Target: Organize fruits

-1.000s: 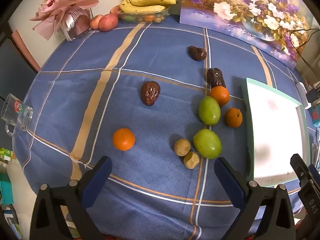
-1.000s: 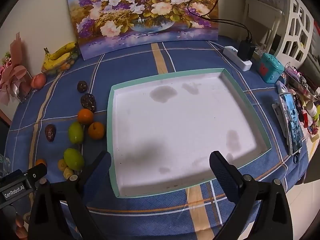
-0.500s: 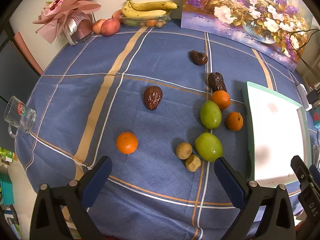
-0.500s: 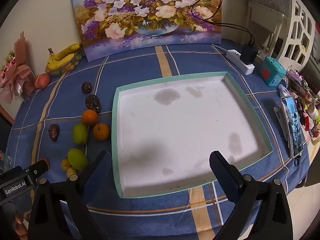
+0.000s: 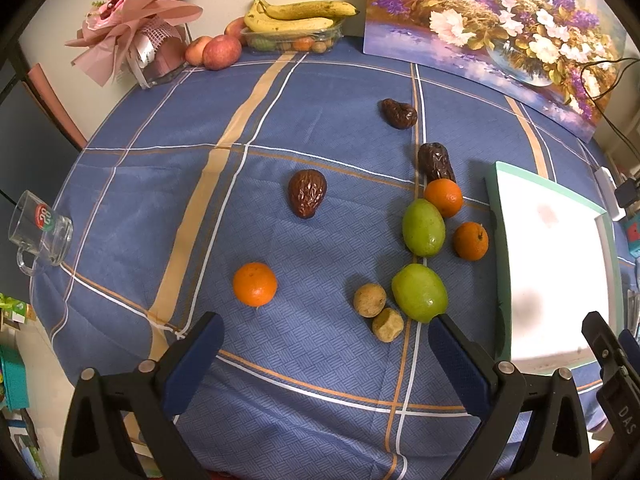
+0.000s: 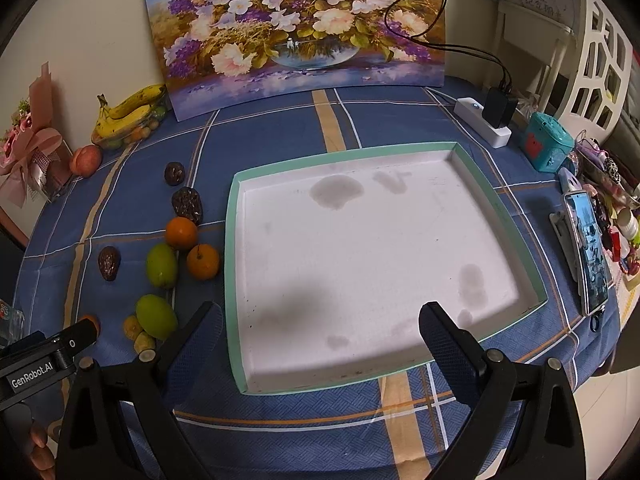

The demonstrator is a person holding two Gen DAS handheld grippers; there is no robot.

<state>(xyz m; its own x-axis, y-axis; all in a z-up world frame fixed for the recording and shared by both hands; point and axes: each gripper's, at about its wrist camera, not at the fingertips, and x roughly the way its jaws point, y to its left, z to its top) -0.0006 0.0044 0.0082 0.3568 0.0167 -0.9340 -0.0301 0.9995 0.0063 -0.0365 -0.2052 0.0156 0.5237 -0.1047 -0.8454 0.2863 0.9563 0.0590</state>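
Note:
Loose fruit lies on the blue checked tablecloth: three oranges (image 5: 255, 283) (image 5: 443, 197) (image 5: 470, 240), two green fruits (image 5: 423, 227) (image 5: 419, 293), three dark wrinkled fruits (image 5: 307, 198) (image 5: 435, 162) (image 5: 398, 113) and two small brown ones (image 5: 369, 299) (image 5: 387, 324). A white tray with a green rim (image 6: 233, 280) stands empty to their right; its rim shows in the left wrist view (image 5: 497, 248). My left gripper (image 5: 326, 340) is open and empty above the near table edge. My right gripper (image 6: 320, 330) is open and empty over the tray's near side.
Bananas on a clear box (image 5: 298, 24), apples (image 5: 221, 52) and a pink bouquet (image 5: 136, 36) stand at the back left. A flower painting (image 6: 296, 28) leans on the wall. A glass mug (image 5: 40, 232) sits at the left edge. A power strip (image 6: 482, 126), phone (image 6: 590, 248) and clutter lie right.
Both grippers have moved slightly, so the views have shifted a little. The fruit and tray have not moved. Both grippers stay open.

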